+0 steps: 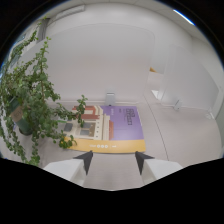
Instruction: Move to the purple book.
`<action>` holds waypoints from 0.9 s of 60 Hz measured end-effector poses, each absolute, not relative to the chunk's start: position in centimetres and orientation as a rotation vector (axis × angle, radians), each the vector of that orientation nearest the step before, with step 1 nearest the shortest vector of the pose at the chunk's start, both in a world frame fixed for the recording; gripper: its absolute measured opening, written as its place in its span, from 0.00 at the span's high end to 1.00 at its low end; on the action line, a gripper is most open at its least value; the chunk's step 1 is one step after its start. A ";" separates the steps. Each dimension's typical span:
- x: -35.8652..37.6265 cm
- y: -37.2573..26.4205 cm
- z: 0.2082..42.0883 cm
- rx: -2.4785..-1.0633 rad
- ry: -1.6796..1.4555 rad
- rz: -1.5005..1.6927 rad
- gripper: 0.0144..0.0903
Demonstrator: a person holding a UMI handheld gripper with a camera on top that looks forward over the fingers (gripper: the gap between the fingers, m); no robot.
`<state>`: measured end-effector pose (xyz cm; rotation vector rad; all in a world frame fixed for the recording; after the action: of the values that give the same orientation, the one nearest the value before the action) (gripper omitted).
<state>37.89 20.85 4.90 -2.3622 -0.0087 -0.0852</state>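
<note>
Jaws apart, gripper (114, 161) short of purple book (124, 125), white table (180, 135), leafy plant (30, 100) alongside

The gripper (114, 162) points forward and slightly down, its two fingers spread wide with a clear gap and nothing held between them. The dark fingertips (86, 160) taper to points that angle inward toward each other, while the pale finger bodies widen back toward the camera, level with one another
</note>
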 end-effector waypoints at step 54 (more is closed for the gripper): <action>38.2 27.5 1.9 -2.373 0.012 -0.090 0.08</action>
<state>38.18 27.47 1.87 -2.3733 0.0122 -0.0902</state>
